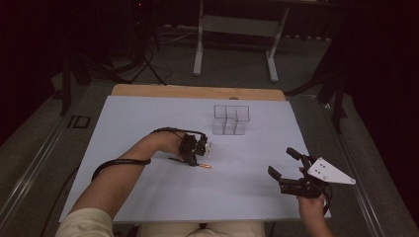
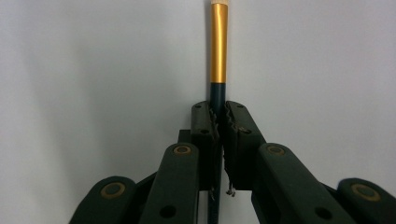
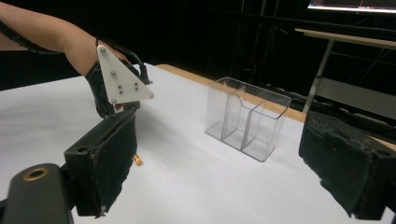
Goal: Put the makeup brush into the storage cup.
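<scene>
At the near edge of the white tabletop (image 1: 148, 197), the person's right hand holds the right gripper (image 1: 285, 162) with its jaws spread wide and nothing between them; its grey three-cornered plate sits on top, toward the tabletop's right edge. In the right gripper view the two black padded jaws stand far apart at either side of the frame, clear of the surface.

Farther in and to the left, near the middle of the tabletop, the left gripper (image 1: 202, 157) points down at the surface, the forearm reaching in from the lower left with a black cable trailing along it. Its jaws are closed tight on a slim pencil-like stick (image 2: 218, 46) with a dark shaft and a gold metal band; the left gripper view shows the pads pinching the dark shaft just below the band, the gold end running straight out ahead over the white surface. In the high view the stick's orange-gold end lies low at the tabletop, just right of the gripper.

Beyond both, toward the far edge, stands a clear plastic organiser (image 1: 230, 120) with several open compartments, well apart from the stick.
</scene>
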`<move>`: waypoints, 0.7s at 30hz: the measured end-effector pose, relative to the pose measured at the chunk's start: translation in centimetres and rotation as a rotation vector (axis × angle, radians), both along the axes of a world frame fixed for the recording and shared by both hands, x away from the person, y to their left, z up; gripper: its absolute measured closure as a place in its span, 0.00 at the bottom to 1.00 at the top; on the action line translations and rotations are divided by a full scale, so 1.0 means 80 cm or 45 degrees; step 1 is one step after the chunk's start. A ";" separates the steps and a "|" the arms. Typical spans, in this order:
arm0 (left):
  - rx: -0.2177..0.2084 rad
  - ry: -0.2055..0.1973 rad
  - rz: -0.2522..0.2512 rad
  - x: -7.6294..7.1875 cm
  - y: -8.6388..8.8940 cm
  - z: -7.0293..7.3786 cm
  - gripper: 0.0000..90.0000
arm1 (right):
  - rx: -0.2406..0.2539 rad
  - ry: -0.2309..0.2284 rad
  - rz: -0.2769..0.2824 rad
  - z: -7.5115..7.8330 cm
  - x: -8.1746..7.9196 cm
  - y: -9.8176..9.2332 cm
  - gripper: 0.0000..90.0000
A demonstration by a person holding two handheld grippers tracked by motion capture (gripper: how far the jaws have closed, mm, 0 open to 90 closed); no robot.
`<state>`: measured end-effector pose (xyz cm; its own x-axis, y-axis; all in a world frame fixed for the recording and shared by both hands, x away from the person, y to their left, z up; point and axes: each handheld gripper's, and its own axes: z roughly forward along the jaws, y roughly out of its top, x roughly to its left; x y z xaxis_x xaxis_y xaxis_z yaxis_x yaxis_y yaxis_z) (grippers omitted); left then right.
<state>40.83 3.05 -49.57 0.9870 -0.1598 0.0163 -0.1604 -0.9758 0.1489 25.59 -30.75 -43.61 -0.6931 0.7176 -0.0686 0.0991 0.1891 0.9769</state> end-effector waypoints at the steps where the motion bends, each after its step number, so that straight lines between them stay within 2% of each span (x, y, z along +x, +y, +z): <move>1: -0.005 0.001 0.014 -0.001 0.002 0.002 0.93 | 0.000 0.000 0.000 0.000 0.000 0.000 0.13; 5: -0.039 0.000 0.034 -0.001 0.007 0.012 0.94 | 0.002 0.002 0.000 0.000 0.001 0.000 0.13; 9: -0.085 0.005 0.094 0.000 0.013 0.026 0.94 | 0.004 0.000 -0.002 0.000 0.000 -0.001 0.13; 10: -0.099 0.013 0.104 -0.001 0.014 0.029 0.94 | 0.004 -0.001 -0.002 0.000 0.000 -0.001 0.13; 11: -0.114 -0.003 0.109 -0.001 0.016 0.033 0.94 | 0.003 -0.001 -0.004 0.000 0.000 -0.001 0.13; 21: -0.281 0.023 0.196 -0.008 0.036 0.064 0.94 | 0.008 0.001 -0.004 0.000 0.000 -0.001 0.13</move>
<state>40.23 5.91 -44.46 0.9999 -0.0021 0.0160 -0.0077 -0.9322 0.3619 25.59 -30.80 -43.58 -0.6908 0.7202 -0.0640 0.1001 0.1829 0.9780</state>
